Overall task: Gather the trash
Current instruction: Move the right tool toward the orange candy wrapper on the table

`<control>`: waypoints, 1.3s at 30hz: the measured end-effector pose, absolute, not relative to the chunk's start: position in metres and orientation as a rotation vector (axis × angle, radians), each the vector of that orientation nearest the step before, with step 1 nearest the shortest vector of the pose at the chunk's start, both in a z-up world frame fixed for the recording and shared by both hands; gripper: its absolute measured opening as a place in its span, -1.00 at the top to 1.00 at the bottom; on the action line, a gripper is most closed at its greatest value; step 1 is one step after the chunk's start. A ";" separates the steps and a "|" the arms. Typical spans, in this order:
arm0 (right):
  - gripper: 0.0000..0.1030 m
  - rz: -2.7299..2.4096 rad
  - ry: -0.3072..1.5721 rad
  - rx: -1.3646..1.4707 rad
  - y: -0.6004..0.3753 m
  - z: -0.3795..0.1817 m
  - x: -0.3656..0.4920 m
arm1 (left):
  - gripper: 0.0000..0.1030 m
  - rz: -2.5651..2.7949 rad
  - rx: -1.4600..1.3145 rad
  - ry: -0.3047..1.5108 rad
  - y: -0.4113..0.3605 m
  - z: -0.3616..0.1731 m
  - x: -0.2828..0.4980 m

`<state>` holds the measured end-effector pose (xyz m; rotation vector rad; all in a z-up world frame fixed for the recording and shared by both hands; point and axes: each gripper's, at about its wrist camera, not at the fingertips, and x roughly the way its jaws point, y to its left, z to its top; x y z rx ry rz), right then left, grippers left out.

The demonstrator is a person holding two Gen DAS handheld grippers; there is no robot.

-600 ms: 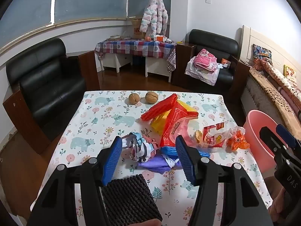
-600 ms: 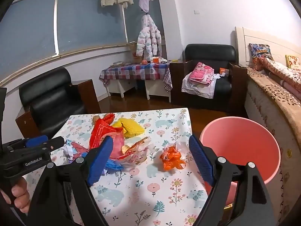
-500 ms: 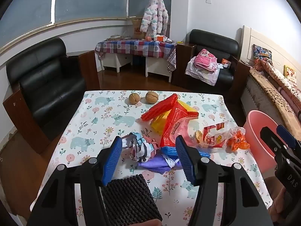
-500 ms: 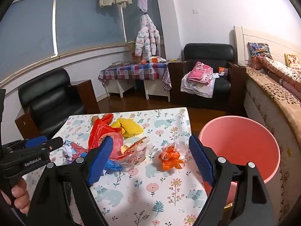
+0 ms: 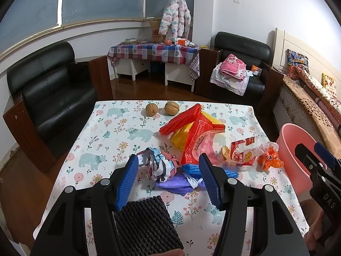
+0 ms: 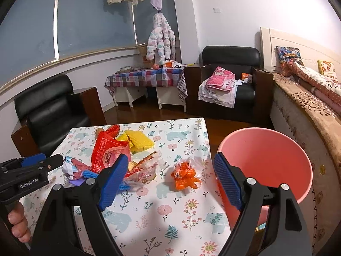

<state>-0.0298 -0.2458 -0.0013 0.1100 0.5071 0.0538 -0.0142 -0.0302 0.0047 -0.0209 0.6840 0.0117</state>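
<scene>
Trash lies heaped on the floral-cloth table [image 5: 119, 132]: a crumpled patterned paper ball [image 5: 158, 166], a purple wrapper [image 5: 179, 184], a red snack bag [image 5: 197, 138], red and yellow foam nets [image 5: 181, 121], a clear snack wrapper [image 5: 240, 155] and an orange wrapper [image 5: 269, 160]. A black foam net [image 5: 147, 228] lies at the near edge. My left gripper [image 5: 167, 179] hovers open above the paper ball and purple wrapper, holding nothing. My right gripper [image 6: 170, 182] stands open over the orange wrapper [image 6: 185, 176], beside the pink bin [image 6: 266, 164].
Two walnuts [image 5: 162, 108] sit at the table's far side. The pink bin [image 5: 296, 149] stands on the floor off the table's right edge. Black armchairs [image 5: 51, 91] stand left and far right; a bed [image 6: 309, 106] runs along the right wall.
The right wrist view has tipped slightly upward, so the table and bin sit a little lower in it. The left gripper and the trash have not moved.
</scene>
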 end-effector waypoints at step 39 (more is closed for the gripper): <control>-0.49 0.054 0.548 0.148 -0.254 -0.020 -0.017 | -0.10 -0.059 -0.087 0.716 0.012 -0.013 -0.021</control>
